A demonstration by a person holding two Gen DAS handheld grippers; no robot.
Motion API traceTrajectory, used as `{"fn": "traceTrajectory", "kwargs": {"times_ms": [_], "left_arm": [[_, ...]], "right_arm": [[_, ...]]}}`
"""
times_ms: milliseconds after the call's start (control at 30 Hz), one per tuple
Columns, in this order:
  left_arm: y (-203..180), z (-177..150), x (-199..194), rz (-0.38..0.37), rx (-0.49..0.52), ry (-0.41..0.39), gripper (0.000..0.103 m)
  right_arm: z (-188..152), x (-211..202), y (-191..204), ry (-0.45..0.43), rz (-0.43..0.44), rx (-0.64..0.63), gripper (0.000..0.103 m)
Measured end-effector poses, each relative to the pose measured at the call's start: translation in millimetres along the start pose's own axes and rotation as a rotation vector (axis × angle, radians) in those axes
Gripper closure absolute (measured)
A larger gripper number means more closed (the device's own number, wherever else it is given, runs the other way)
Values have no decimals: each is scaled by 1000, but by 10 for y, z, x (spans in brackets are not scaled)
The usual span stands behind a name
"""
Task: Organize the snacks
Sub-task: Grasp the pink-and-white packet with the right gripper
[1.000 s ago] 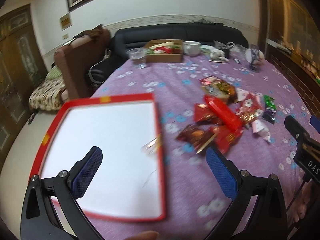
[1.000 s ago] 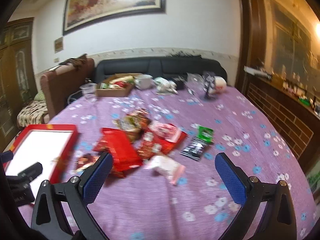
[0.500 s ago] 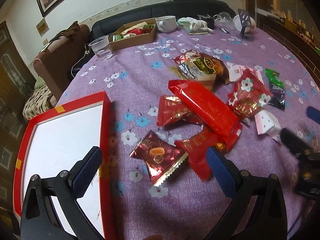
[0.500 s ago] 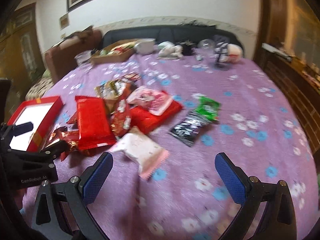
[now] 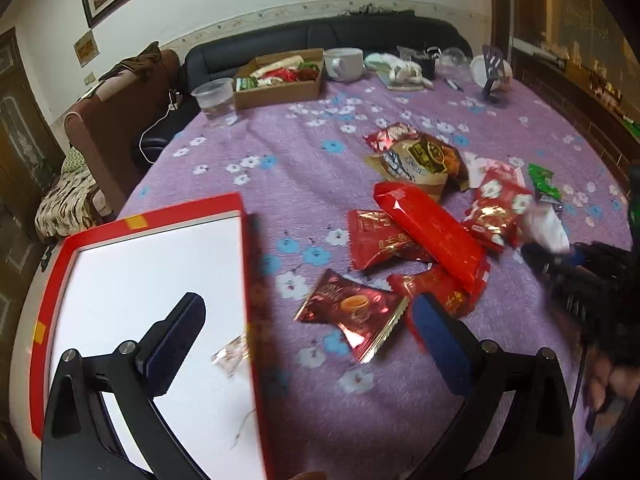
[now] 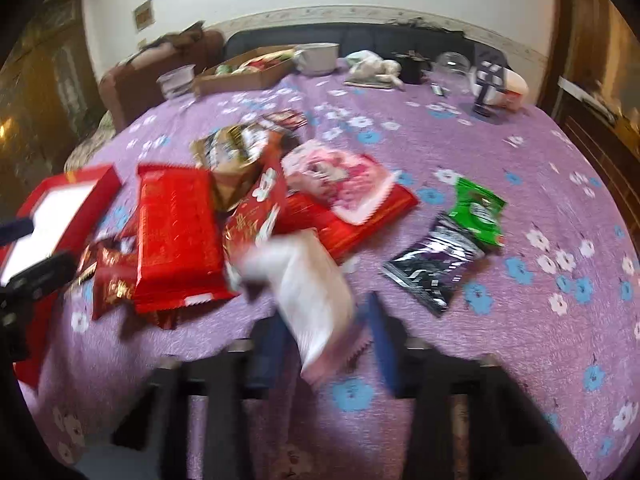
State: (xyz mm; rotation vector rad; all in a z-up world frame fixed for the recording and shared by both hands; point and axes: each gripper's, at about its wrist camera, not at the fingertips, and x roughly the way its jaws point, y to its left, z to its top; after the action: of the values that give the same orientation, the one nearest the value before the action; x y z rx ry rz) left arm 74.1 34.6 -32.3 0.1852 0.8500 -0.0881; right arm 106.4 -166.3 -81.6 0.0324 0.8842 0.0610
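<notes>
Even, fairly bright indoor light with soft shadows. Fisheye bending darkens and curves the corners. The right wrist view is smeared by motion blur; the white box (image 5: 152,320) floor glares, overexposed.

The counter wears a fuzzy purple fleece cloth (image 5: 304,168) with a matt, napped flower print. On it lie glossy foil and plastic wrappers: a long shiny red plastic packet (image 5: 432,232), a crinkled metallic dark-red foil sachet (image 5: 352,312) and, at four o'clock from the pile, a slick green plastic pouch (image 6: 478,210). The flat red cardboard box (image 5: 144,224) has a smooth white matt inside. The brown corrugated cardboard tray (image 5: 280,88) at twelve o'clock looks dull and rough.
</notes>
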Motion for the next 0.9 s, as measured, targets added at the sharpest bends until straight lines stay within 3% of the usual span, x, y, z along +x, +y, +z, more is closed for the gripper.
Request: {"fn": "traceTrajectory", "kwargs": {"times_ms": [67,233,300,367,600,667,733,800,900], "left_arm": [[-29,-1,-62,-15,28,-5,0],[-220,53,-42,-50,81,1,0],[-326,73,-7,-55,120,-1,0],[-448,112,88,-69,163,11,0],[-642,149,356,-192,255,69,0],[-656,134,391,-221,258,85,12],[-671,99,415,-270,262,100,17],[-691,63,458,-303,268,124,39],[-701,38,484,-330,259,133,49]], "right_arm": [[16,-14,-192,-1,48,85,90],[33,-37,-394,24,173,188,85],[41,-55,-434,25,203,201,77],[38,-100,-477,14,189,215,55],[68,-137,-556,-21,194,255,47],[89,-96,-542,-15,178,248,47],[97,-78,-552,-23,179,259,44],[111,-48,-574,-29,163,272,37],[128,4,-614,-37,175,301,36]]}}
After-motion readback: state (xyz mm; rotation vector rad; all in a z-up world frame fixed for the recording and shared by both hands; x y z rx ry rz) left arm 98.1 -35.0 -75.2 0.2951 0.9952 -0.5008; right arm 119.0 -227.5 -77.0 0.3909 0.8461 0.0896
